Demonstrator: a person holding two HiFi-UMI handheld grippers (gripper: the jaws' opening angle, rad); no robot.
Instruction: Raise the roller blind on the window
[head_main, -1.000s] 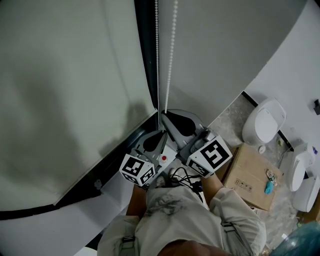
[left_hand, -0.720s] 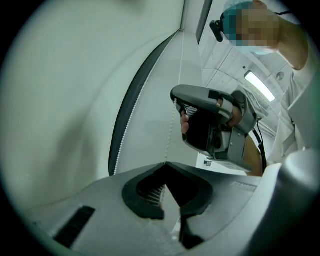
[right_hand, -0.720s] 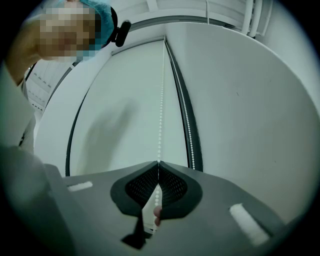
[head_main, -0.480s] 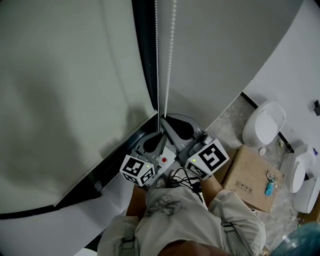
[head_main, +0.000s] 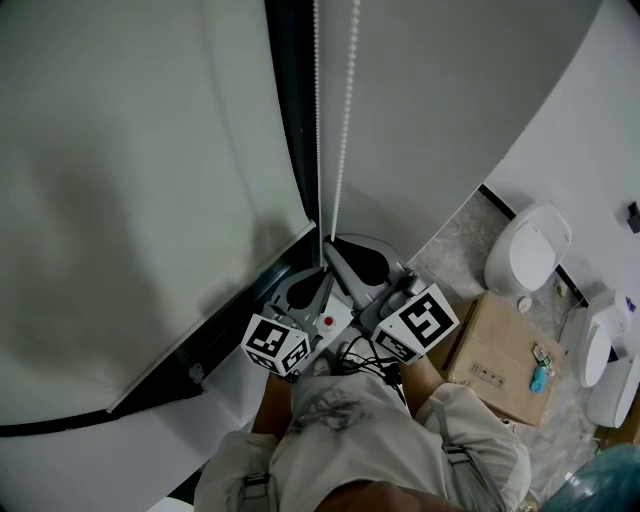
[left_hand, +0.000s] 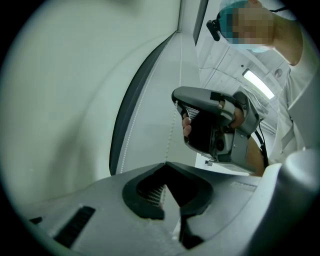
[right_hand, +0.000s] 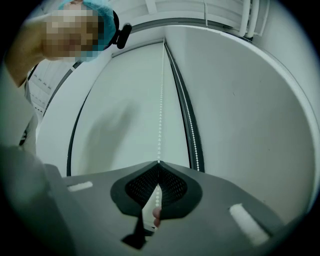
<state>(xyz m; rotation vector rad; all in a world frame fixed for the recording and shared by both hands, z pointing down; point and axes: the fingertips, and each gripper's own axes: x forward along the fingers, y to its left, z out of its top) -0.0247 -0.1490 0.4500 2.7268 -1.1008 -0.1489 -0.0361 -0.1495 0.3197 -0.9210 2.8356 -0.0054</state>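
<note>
Across the background at 10 o'clock, a pale fabric roller blind (head_main: 130, 200) is seen hanging lowered. Its white beaded chain (head_main: 318, 120) drops at 12 o'clock in two strands. One strand is clamped in the left tool (left_hand: 165, 167) and the other in the right tool (right_hand: 159, 165). It is judged that only one strand should be drawn, straight down, with the other released first so the chain is not jammed.

Both grippers sat side by side, close before the torso, marker cubes toward the body and tips nearly meeting. Left gripper (head_main: 320, 266) had its jaws closed; right gripper (head_main: 330, 248) likewise (each nipped a strand of the bead chain (head_main: 318, 120)). Right hand's fingers (left_hand: 186, 127) curled round its handle.
</note>
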